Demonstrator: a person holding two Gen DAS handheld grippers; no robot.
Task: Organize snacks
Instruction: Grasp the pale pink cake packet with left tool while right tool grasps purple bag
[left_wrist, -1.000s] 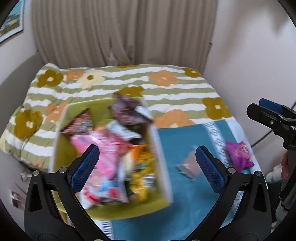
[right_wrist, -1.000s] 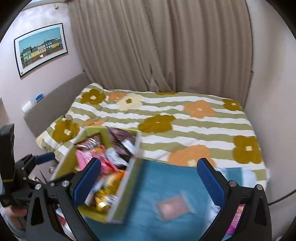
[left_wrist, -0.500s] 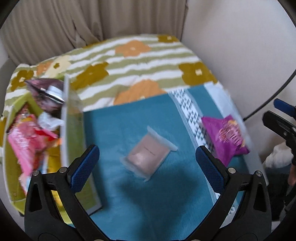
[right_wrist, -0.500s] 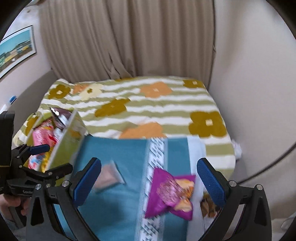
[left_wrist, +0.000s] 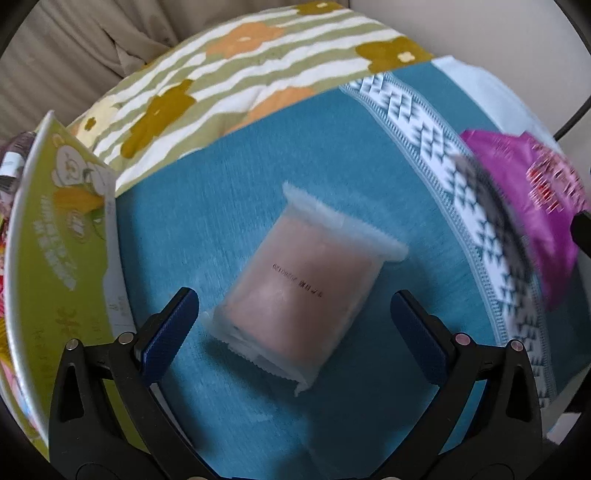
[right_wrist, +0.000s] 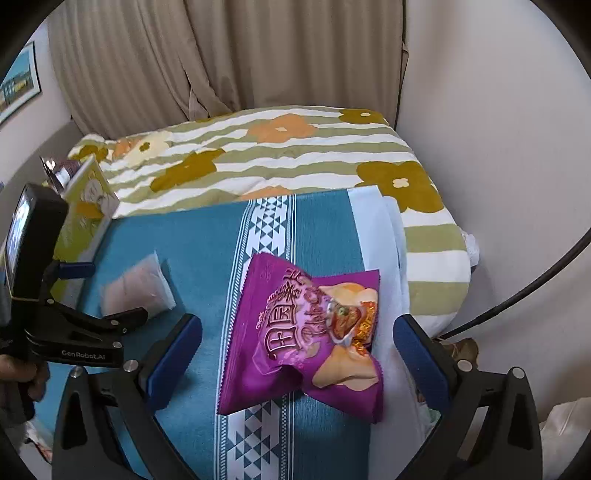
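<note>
While the pink sealed packet (left_wrist: 301, 286) lies flat on the teal cloth (left_wrist: 332, 147), the left gripper (left_wrist: 293, 325) hangs over it, angled down, fingers spread wide to either side, nothing held. Purple chip bag (right_wrist: 306, 339) rests crumpled on the cloth's patterned white band (right of the packet); right gripper (right_wrist: 297, 356) poised above it, tilted down, jaws released and straddling the bag. Green snack box (left_wrist: 62, 236) stands just left of the cloth on the striped floral bedspread (right_wrist: 288, 147). Beige curtains (right_wrist: 221, 55) behind.

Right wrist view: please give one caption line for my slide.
Open right claw hovers over purple chip bag on teal cloth.
</note>
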